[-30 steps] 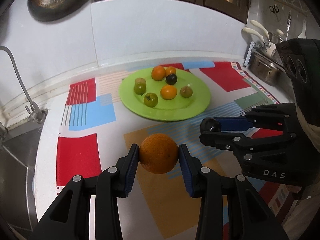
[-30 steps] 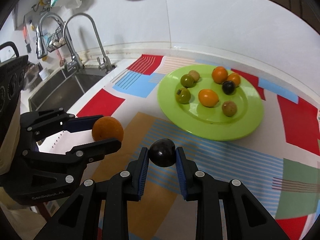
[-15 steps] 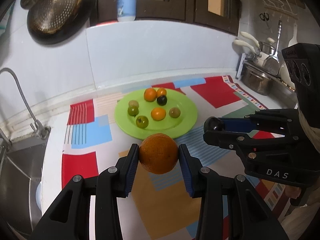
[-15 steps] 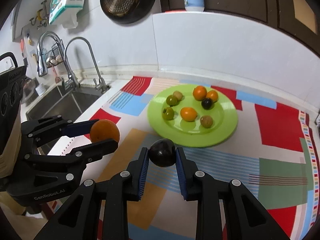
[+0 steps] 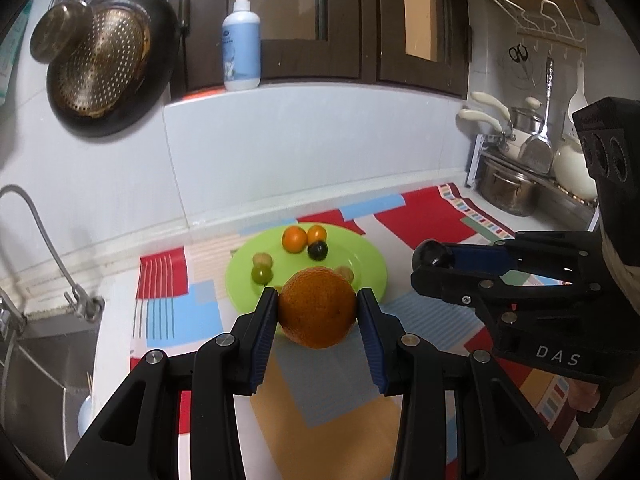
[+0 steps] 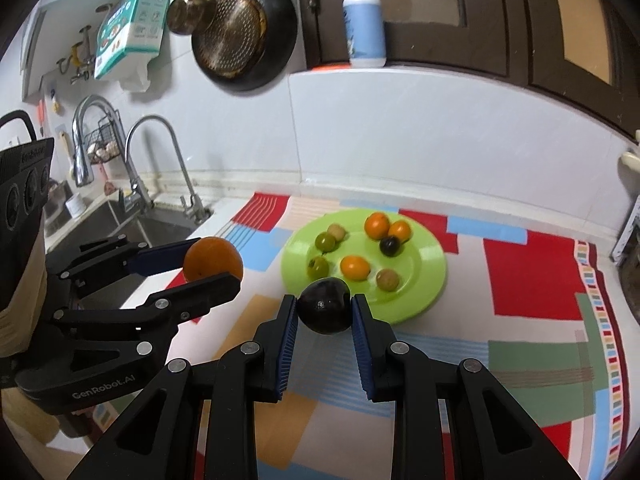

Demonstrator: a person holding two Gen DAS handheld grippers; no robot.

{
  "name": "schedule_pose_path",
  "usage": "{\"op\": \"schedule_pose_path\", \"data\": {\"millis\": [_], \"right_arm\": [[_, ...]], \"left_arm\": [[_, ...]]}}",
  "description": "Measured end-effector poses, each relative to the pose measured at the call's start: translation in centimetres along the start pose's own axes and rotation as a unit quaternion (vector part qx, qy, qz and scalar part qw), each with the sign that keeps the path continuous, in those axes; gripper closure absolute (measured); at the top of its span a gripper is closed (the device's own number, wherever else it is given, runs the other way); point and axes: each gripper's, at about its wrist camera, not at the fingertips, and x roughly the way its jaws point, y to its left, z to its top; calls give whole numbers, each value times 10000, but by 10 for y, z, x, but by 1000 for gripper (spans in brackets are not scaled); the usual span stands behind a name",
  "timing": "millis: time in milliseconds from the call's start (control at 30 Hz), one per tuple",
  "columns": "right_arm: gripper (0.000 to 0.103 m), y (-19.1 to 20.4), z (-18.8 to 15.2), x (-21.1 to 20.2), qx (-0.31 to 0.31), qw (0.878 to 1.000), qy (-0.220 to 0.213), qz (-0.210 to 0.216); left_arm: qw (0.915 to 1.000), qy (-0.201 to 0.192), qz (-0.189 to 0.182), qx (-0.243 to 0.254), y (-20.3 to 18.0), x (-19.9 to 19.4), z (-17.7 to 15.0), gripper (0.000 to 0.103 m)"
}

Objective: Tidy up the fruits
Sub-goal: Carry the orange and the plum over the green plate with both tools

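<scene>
Fingers of the left gripper (image 5: 317, 312) clench an orange (image 5: 317, 308); the right gripper (image 6: 324, 312) grips a dark plum (image 6: 325, 306). Both have risen and drawn back from the green plate (image 6: 430, 280) over the last second, so placing still lies ahead.

White tiled wall (image 5: 280, 148) beneath dark wooden cabinets (image 5: 360, 20).

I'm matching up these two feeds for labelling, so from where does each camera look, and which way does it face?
Left wrist: sits on the left gripper, looking along its fingers at the orange it clamps, toward the green plate and back wall; the right gripper shows at right.
Right wrist: sits on the right gripper, looking along its fingers at the dark plum it clamps; the left gripper shows at left, near the sink.
Shared: plate, both held fruits, soap bottle, hanging pan.
</scene>
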Motion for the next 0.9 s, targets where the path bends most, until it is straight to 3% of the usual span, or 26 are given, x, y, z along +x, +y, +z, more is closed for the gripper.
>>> {"op": "schedule_pose_path", "data": {"millis": [367,900], "right_arm": [[75,-17,23,8,73,9995,-249,-202],[75,-41,45,47,236,9992,-207,-265]], "left_arm": [[10000,-17,41,-34,8,23,22,63],[9998,134,113,-57,21,71,47,63]]}}
